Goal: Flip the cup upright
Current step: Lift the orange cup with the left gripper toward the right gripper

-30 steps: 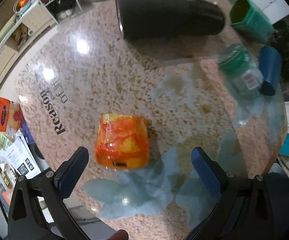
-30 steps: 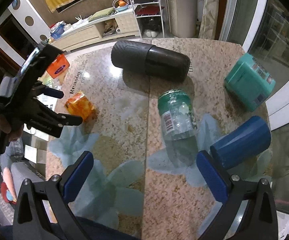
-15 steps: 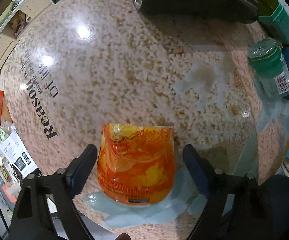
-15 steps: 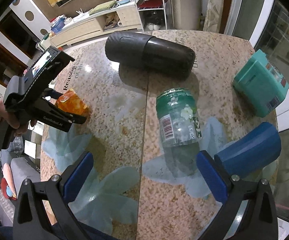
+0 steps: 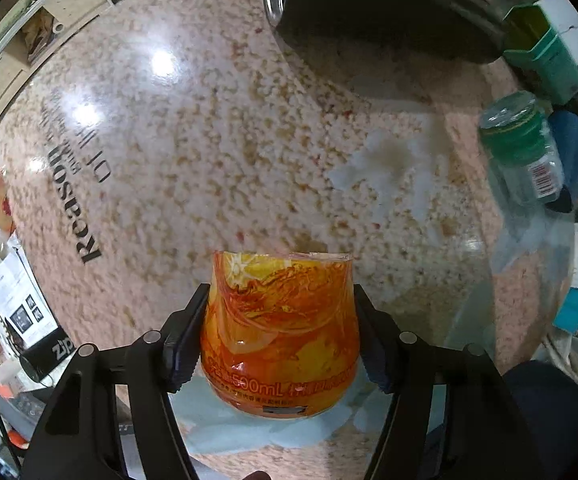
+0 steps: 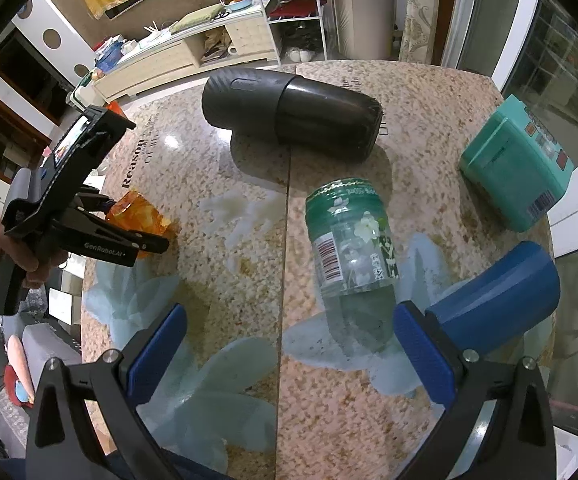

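Orange cup [image 5: 279,332]: one, clamped between left gripper [image 5: 279,340] jaws on counter [image 5: 209,140]. Right gripper [image 6: 289,356]: jaws spread, empty. Right view alone shows left hand [image 6: 7,246].

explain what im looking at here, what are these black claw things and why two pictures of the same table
The claws are handheld two-finger grippers, one in each of a person's hands, each carrying a fisheye camera that looks along its fingers. One picture comes from the left gripper, whose pads press both sides of an orange cup lying on its side. The other comes from the right gripper, open and holding nothing; it also shows the left one from the side. On the speckled table lie a black flask, a clear green-labelled jar, a teal container and a blue cup.
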A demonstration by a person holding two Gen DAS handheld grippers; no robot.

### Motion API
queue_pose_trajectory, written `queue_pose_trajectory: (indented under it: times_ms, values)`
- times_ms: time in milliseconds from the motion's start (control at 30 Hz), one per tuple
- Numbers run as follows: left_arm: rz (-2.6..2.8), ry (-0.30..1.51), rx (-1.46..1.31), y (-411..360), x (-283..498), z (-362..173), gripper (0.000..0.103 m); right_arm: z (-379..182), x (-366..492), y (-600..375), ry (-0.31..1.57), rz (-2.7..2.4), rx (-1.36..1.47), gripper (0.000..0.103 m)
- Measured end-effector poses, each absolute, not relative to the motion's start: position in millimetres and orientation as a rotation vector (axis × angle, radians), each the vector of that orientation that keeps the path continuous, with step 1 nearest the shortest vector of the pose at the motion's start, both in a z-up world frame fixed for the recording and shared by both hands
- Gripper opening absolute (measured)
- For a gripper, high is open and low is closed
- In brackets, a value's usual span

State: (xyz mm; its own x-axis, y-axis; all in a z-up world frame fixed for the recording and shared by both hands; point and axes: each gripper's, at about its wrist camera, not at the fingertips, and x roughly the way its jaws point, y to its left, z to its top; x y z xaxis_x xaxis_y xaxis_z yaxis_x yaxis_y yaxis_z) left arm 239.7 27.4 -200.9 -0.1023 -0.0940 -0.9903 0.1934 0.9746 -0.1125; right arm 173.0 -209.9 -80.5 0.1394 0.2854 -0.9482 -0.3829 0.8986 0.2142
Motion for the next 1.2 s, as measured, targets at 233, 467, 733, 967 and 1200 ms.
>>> queue_pose_trajectory:
  times_ms: [233,467,733,967,1200]
  values:
    - [-0.234,1.558,0.065,21,205,-159,0.070,-64,160,-217,1.328,0.440,-0.054,0.103]
    - [-0.241,1.476,0.058,3,153,-125,0.070,-47,132,-222,1.291,0.380,-0.034,0.103]
    - [-0.279,1.455,-0.012,-28,91,-103,0.070,-31,96,-223,1.256,0.335,-0.022,0.103]
    - [-0.277,1.446,-0.134,-51,56,-89,0.070,-26,69,-233,1.263,0.312,-0.033,0.103]
    - [-0.224,1.458,-0.225,-73,42,-98,0.070,-31,73,-250,1.279,0.312,-0.043,0.103]
